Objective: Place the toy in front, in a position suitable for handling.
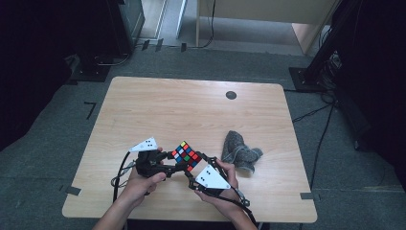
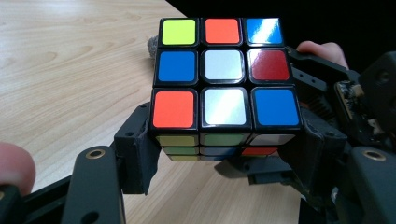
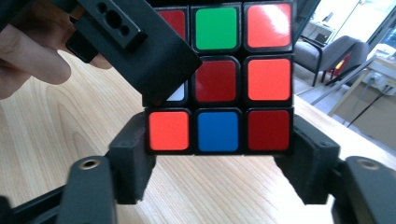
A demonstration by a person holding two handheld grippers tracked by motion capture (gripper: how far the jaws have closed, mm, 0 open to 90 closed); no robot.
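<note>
A scrambled Rubik's cube is held just above the wooden table, near its front edge, and both grippers grip it. My left gripper comes in from the left. In the left gripper view its jaws are shut on the cube's lower layers. My right gripper comes in from the lower right. In the right gripper view its jaws clamp the cube's bottom row. One jaw of the left gripper crosses that cube face at the upper left.
A crumpled grey cloth lies on the table just right of the cube. A small black disc sits near the far edge. Dark stands and cables surround the table on the grey floor.
</note>
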